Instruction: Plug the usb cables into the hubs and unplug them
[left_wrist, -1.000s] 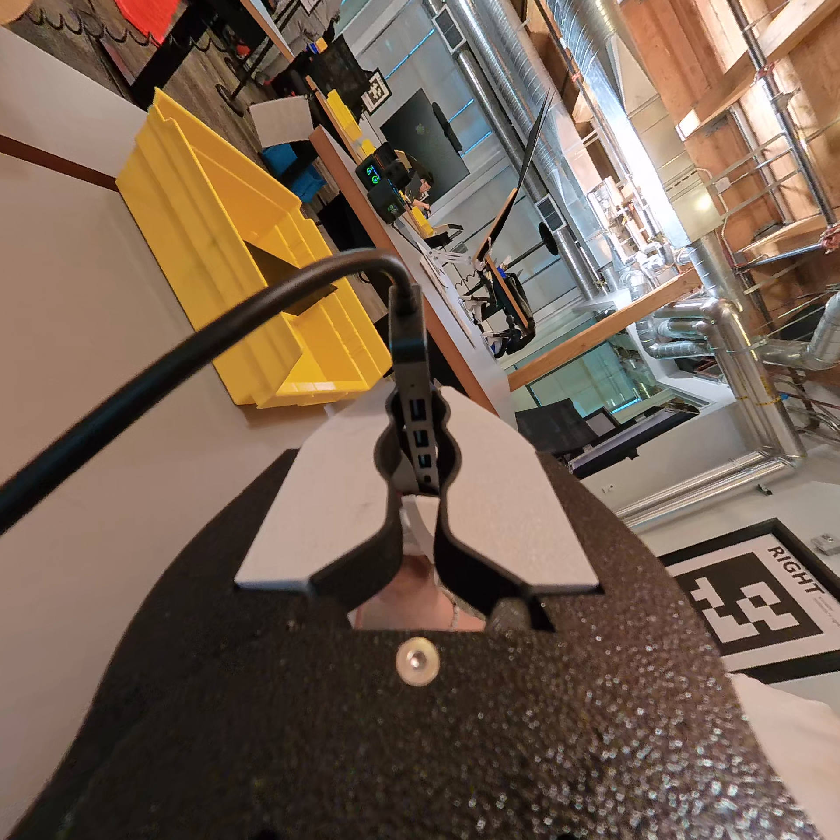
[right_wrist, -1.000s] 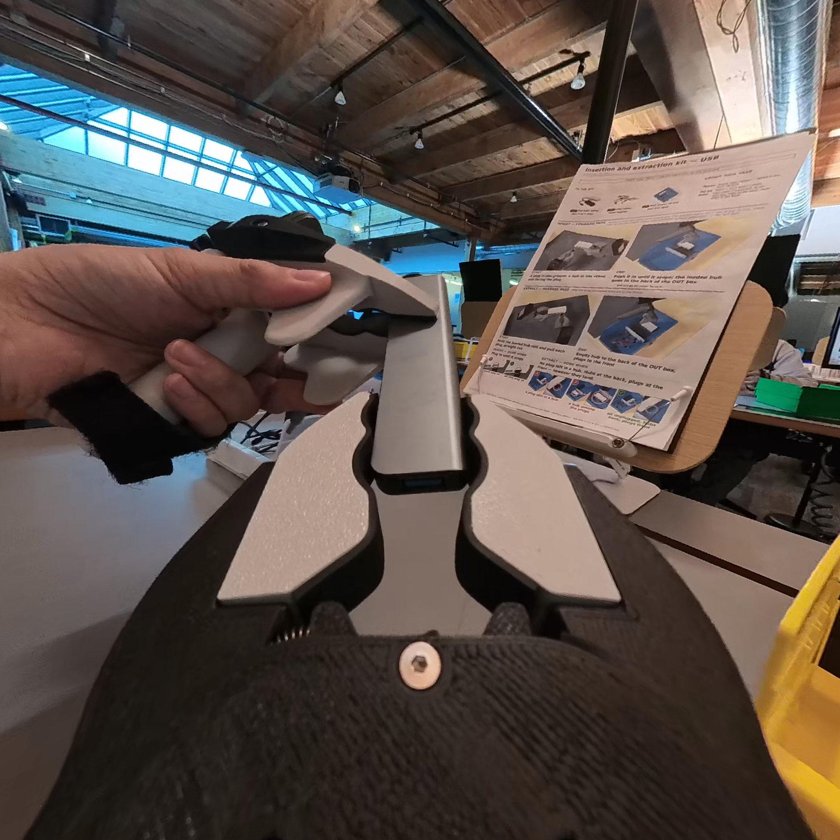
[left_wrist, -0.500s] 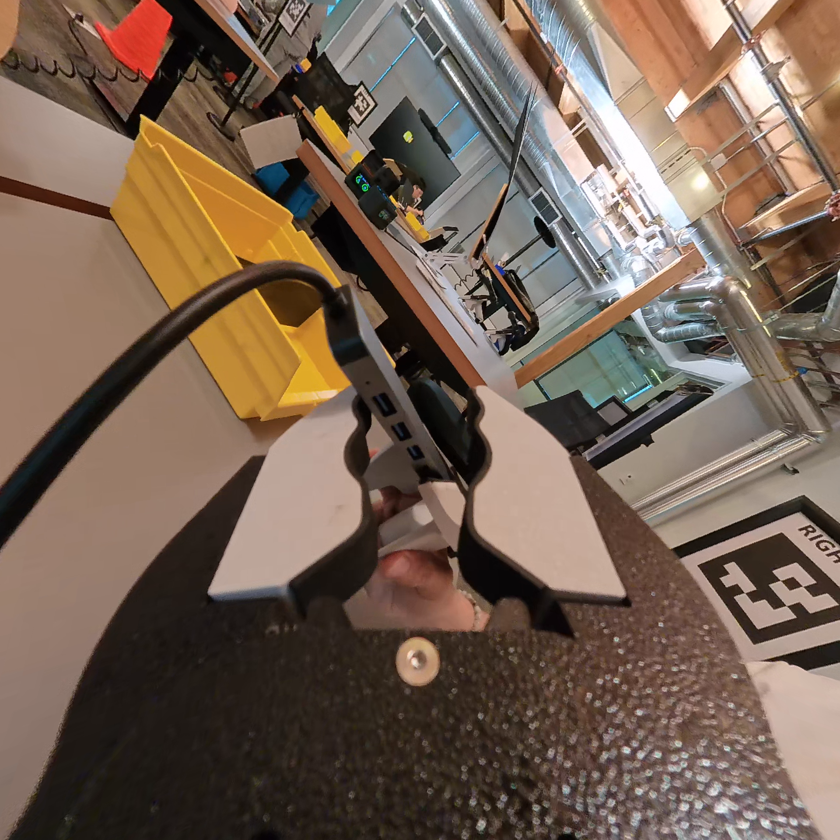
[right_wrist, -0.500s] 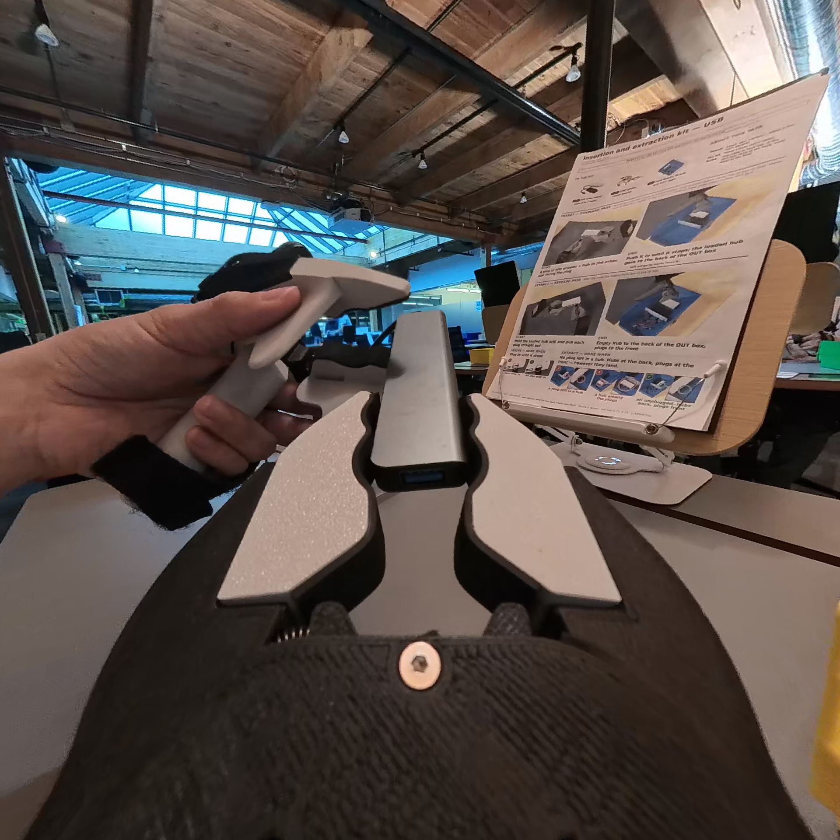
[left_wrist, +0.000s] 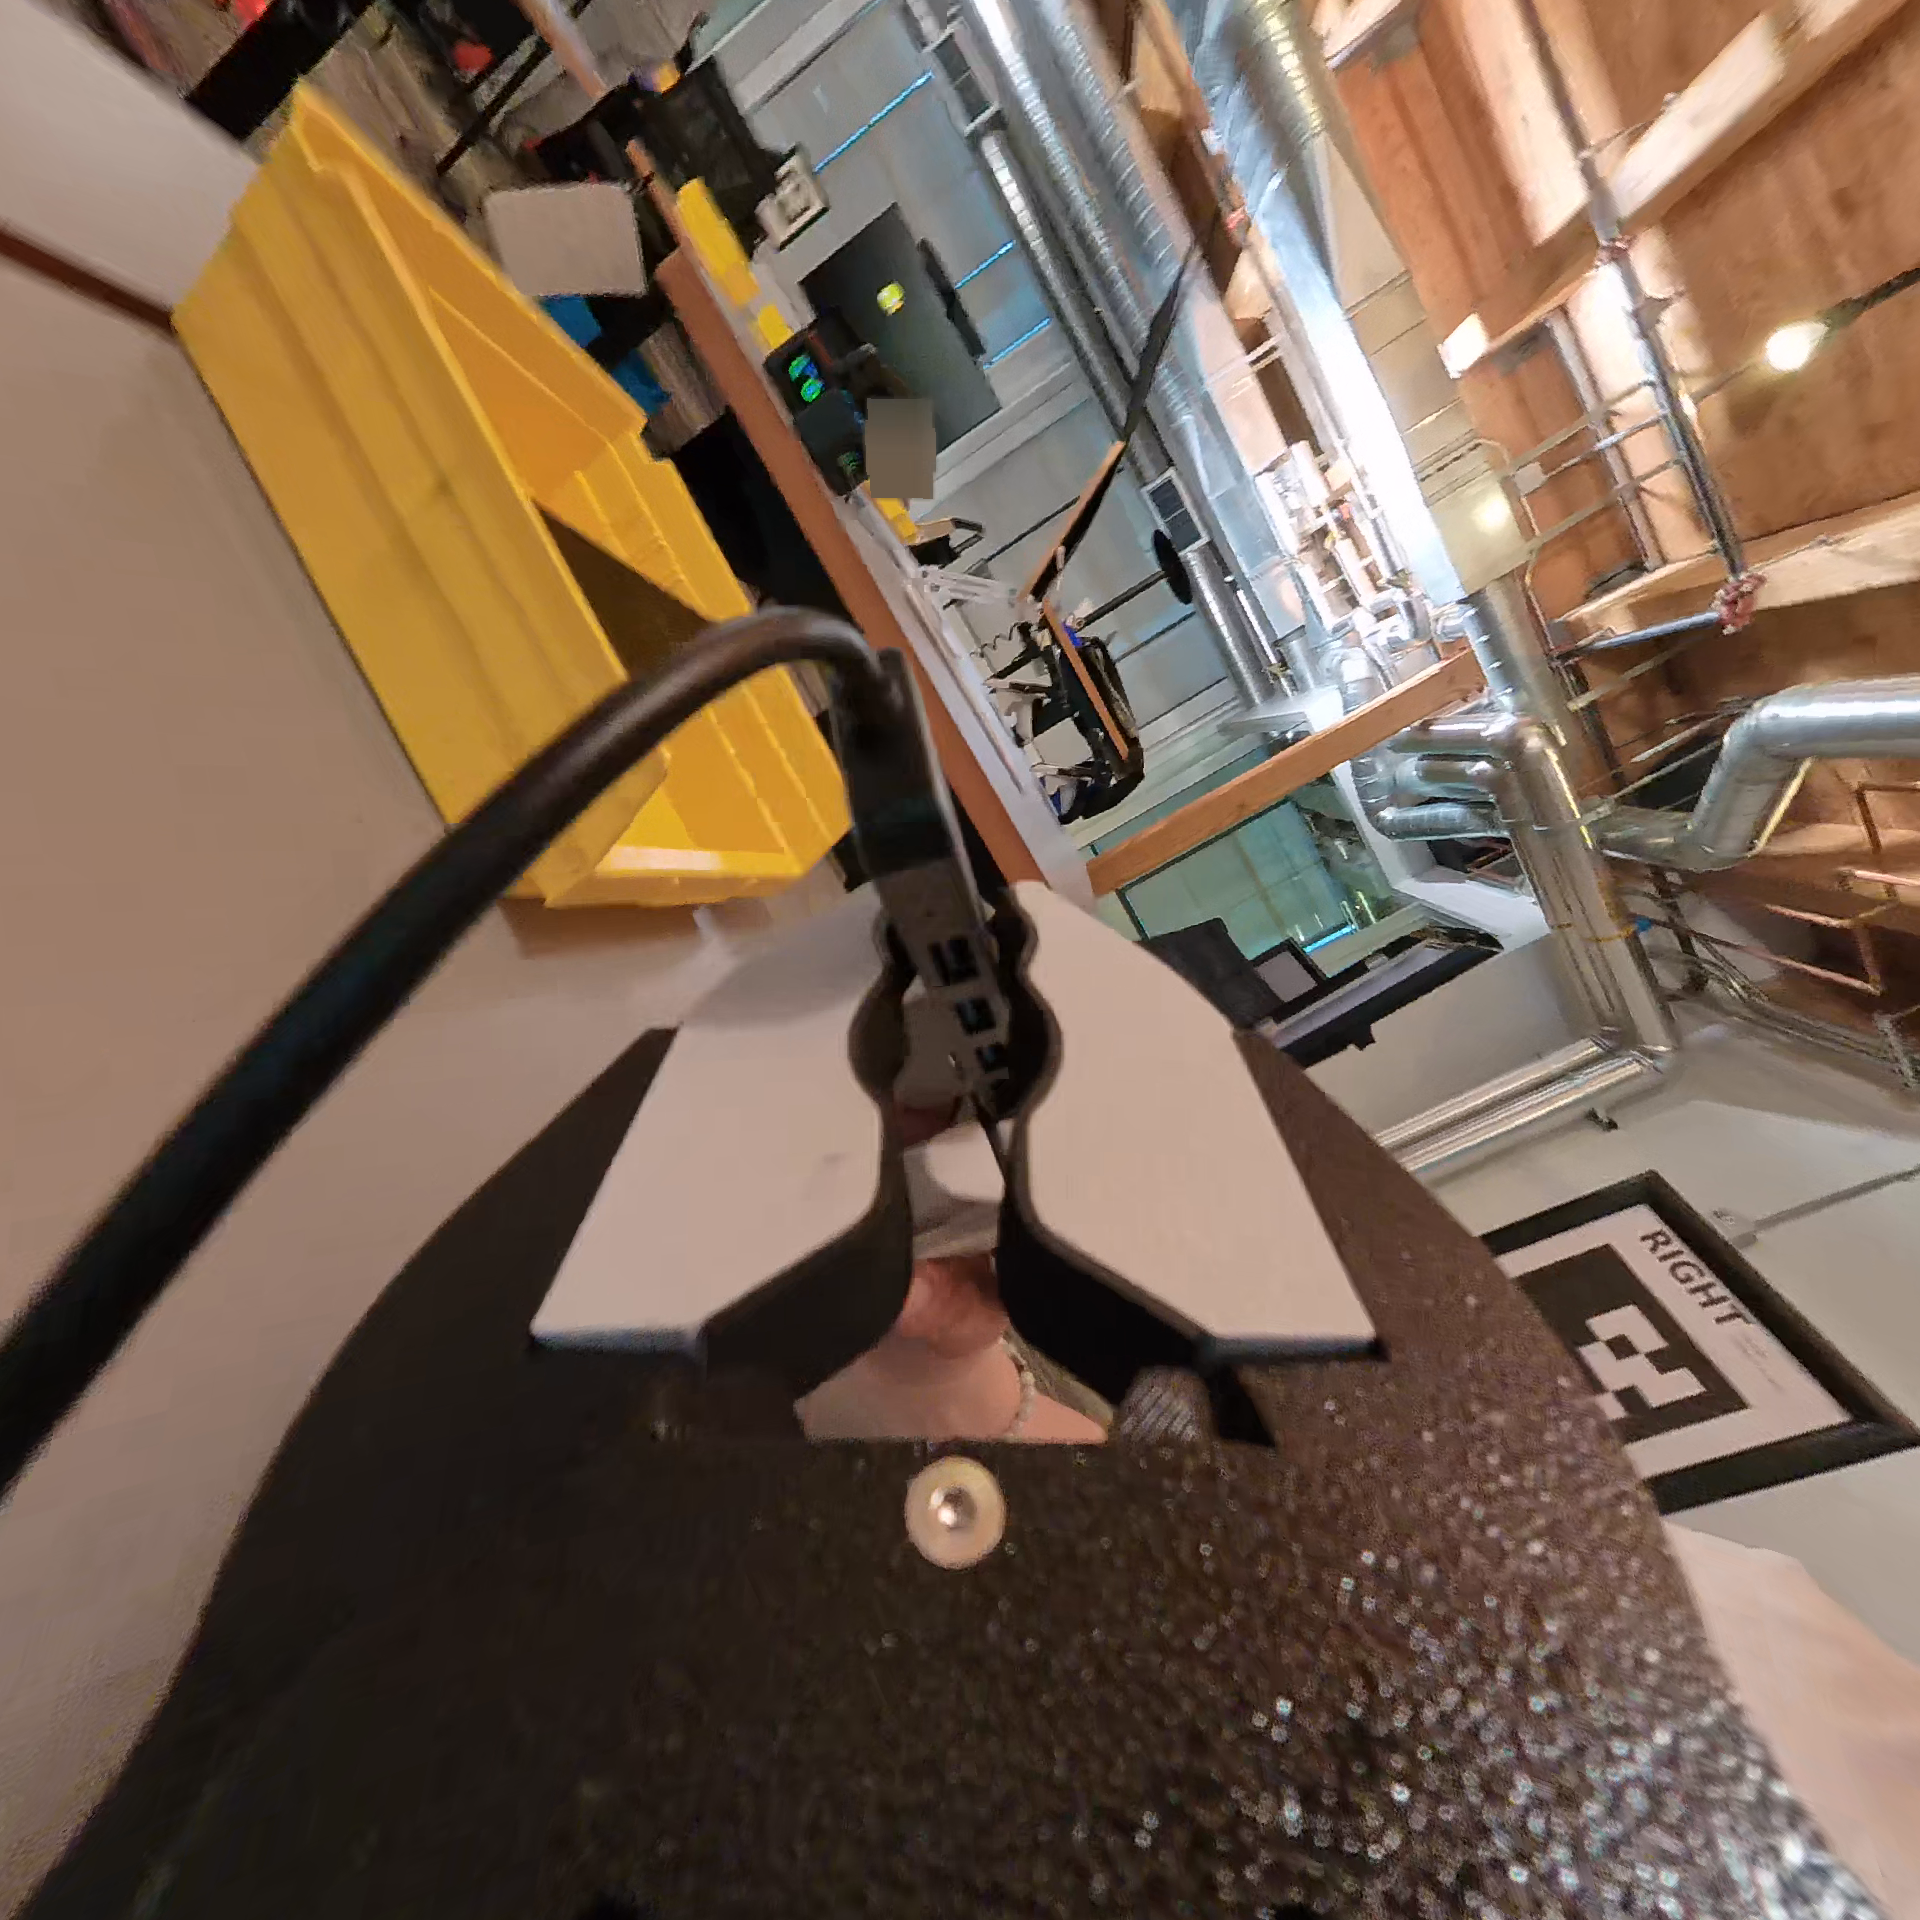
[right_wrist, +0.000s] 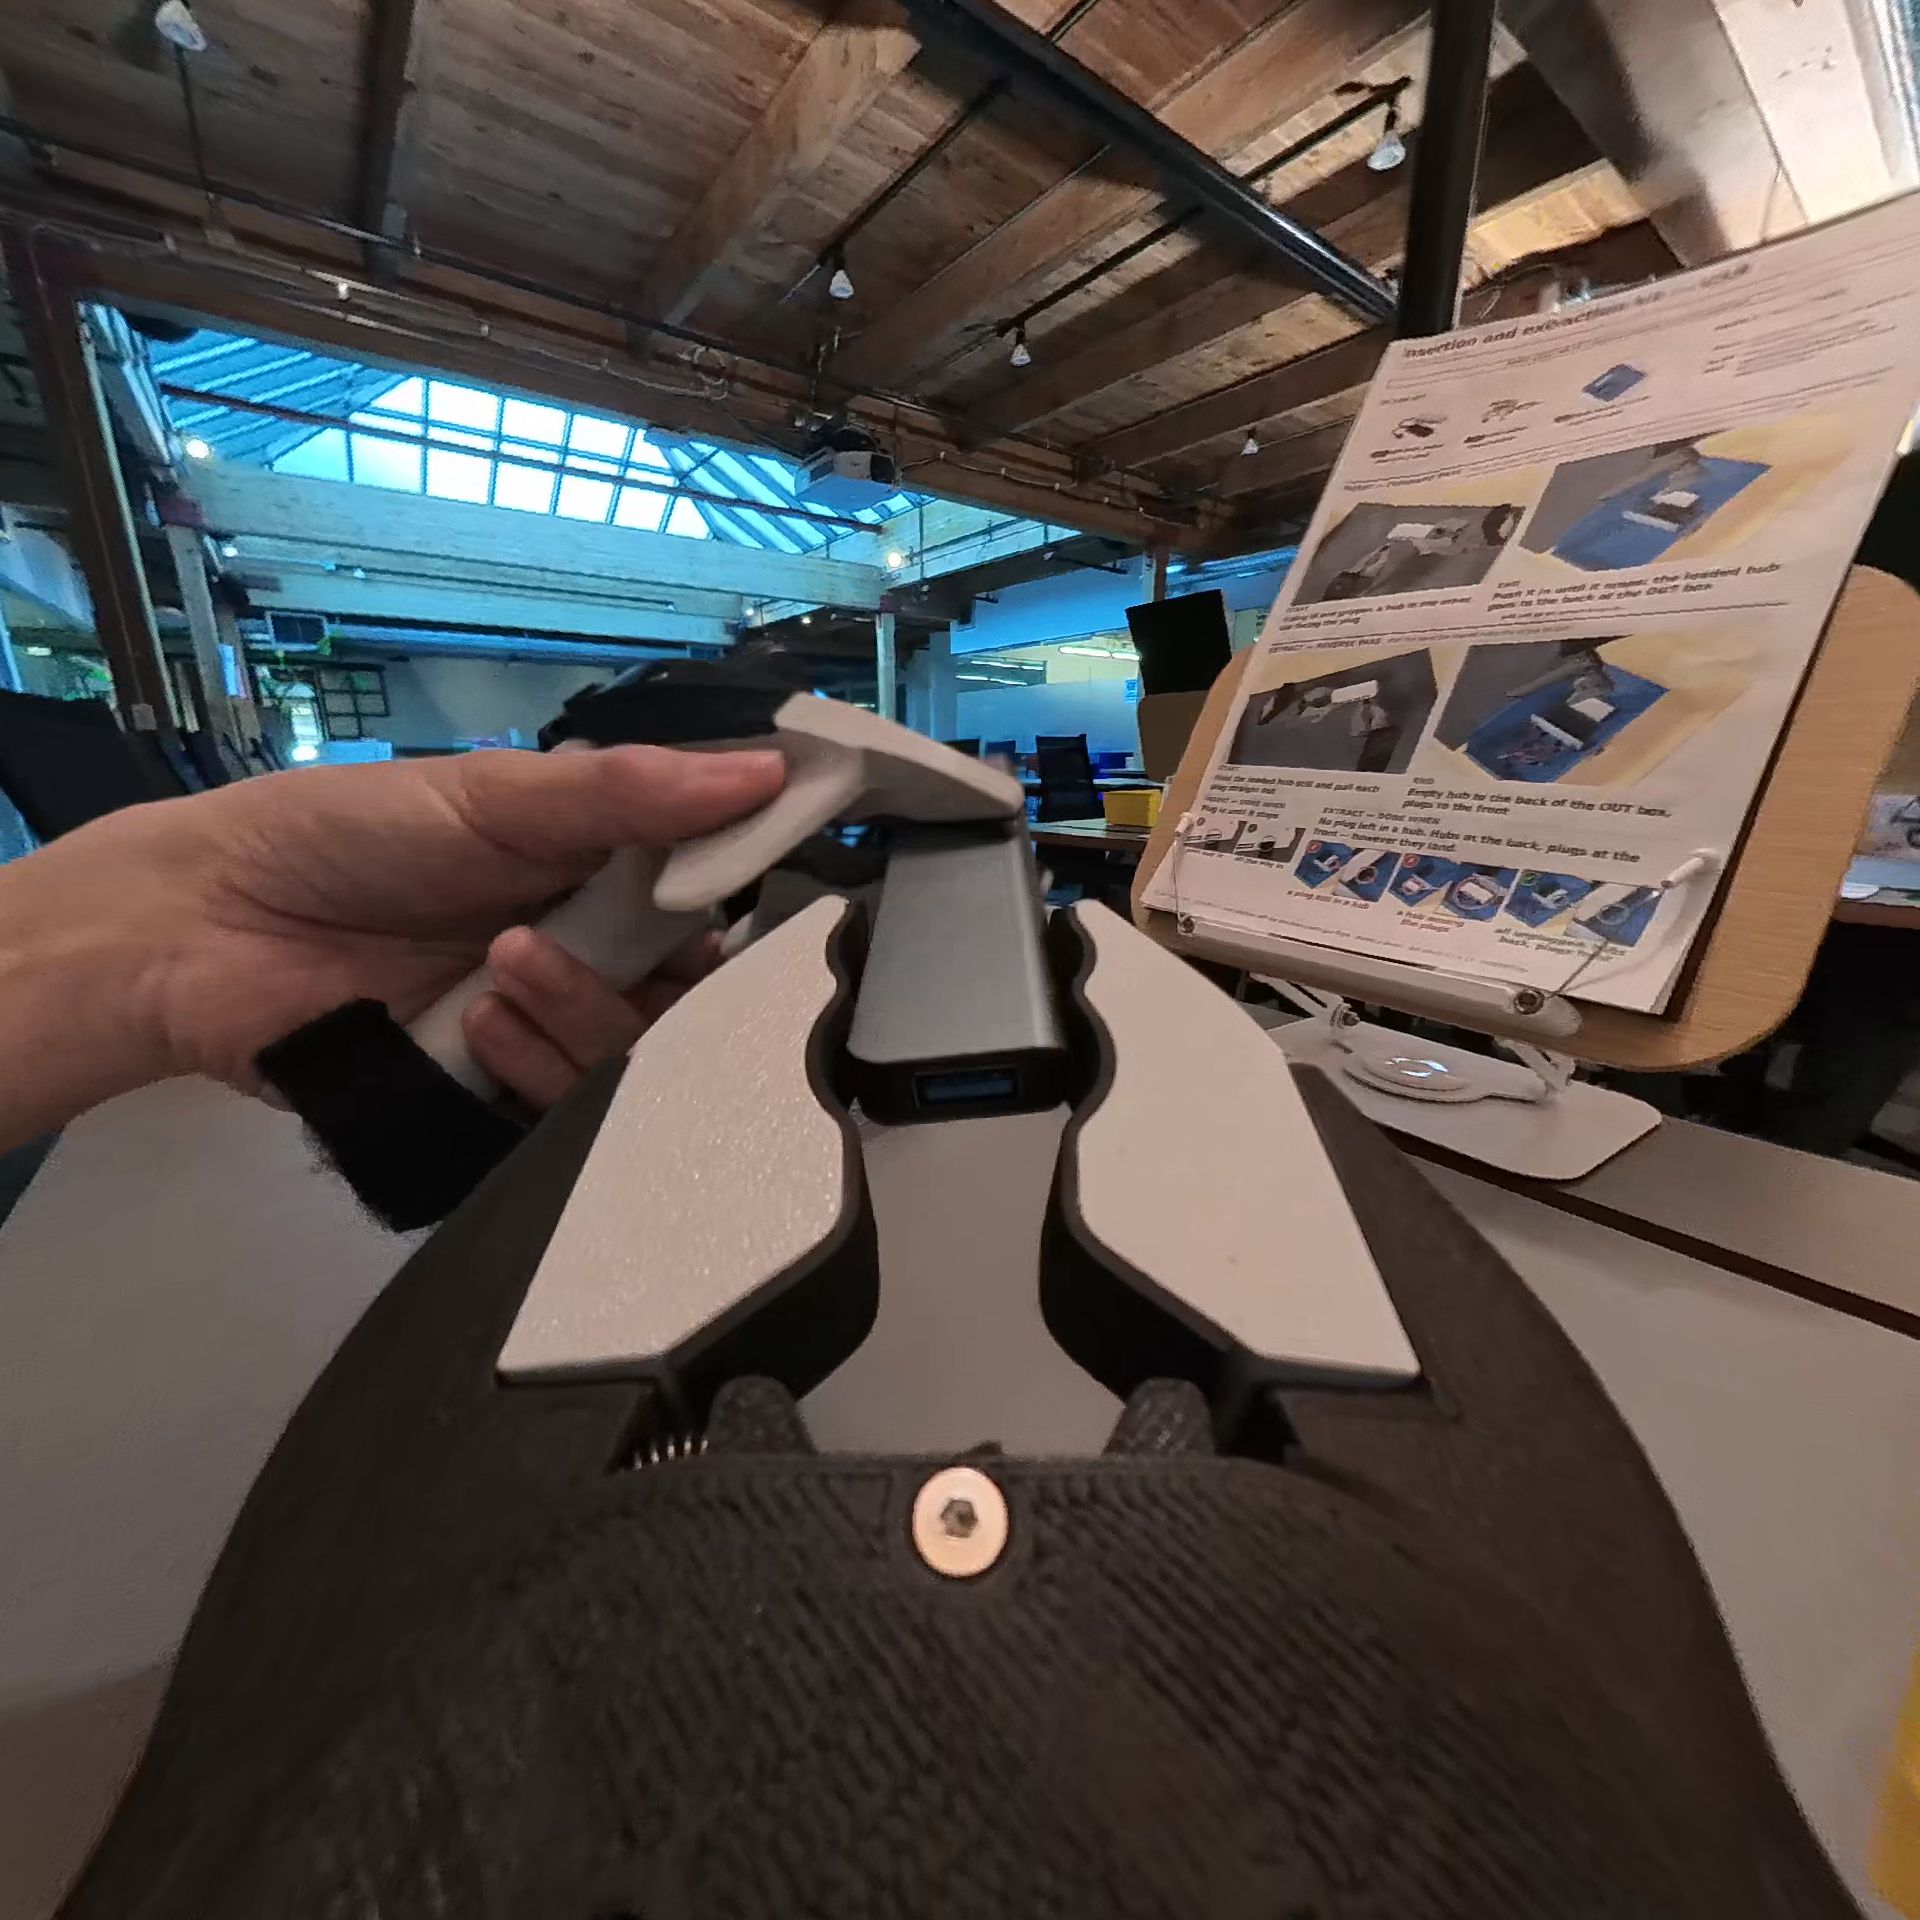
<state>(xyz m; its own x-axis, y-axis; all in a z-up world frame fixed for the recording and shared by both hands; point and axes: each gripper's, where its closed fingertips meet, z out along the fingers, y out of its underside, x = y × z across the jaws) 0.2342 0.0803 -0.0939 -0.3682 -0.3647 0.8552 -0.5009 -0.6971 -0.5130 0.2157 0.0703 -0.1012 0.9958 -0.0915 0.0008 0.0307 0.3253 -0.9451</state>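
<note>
A grey USB hub (right_wrist: 951, 956) is held in the air between both grippers. My right gripper (right_wrist: 961, 920) is shut on its near end, and the end port faces the camera. My left gripper (left_wrist: 951, 925) is shut on the hub (left_wrist: 899, 821) across its side with the blue ports. A black cable (left_wrist: 623, 727) leaves the hub's far end and arcs away to the left. In the right wrist view a hand (right_wrist: 364, 883) holds the left gripper, whose fingers (right_wrist: 894, 769) clamp the hub's far end. No plug shows in any of the visible ports.
A yellow bin (left_wrist: 436, 499) stands on the pale table (left_wrist: 156, 727) beyond the hub. An instruction sheet on a wooden stand (right_wrist: 1538, 675) stands at the right of the table (right_wrist: 1662, 1403). The right gripper's marker tag (left_wrist: 1662, 1340) shows at lower right. Less than 4 cm separates the two grippers' tips.
My left gripper let go of the hub half a second ago and has shut on it again. My right gripper has kept its hold and tilted a little.
</note>
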